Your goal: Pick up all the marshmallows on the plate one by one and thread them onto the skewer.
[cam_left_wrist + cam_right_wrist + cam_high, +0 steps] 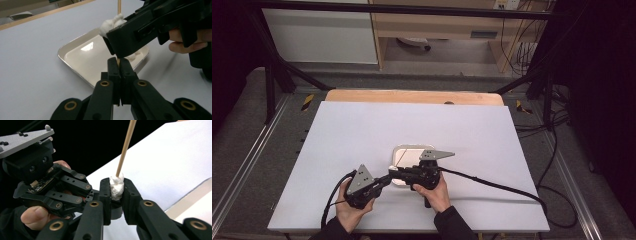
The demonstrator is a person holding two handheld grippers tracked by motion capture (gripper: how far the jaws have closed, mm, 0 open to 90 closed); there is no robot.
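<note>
The white surface (pixel 362 135) spans mid-frame, with a shallow white tray (pixel 404 152) at its centre. Just below the tray, the left claw (pixel 119 65) is pressed together on a wooden stick (pixel 119 6). The right claw (pixel 116 188) pinches a white marshmallow-like lump (pixel 116 187) threaded on that stick. The lump likely needs sliding off over the tray. Trailing cables (pixel 492 184) lie lower right, clear of the work.

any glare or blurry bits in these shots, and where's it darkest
Left gripper view: a bright glare patch on the tray floor, and the right gripper close to the lens looks soft. Right gripper view: black background behind the left gripper, while the white lump and stick are sharp. High view: even light on the table, dark edges.
</note>
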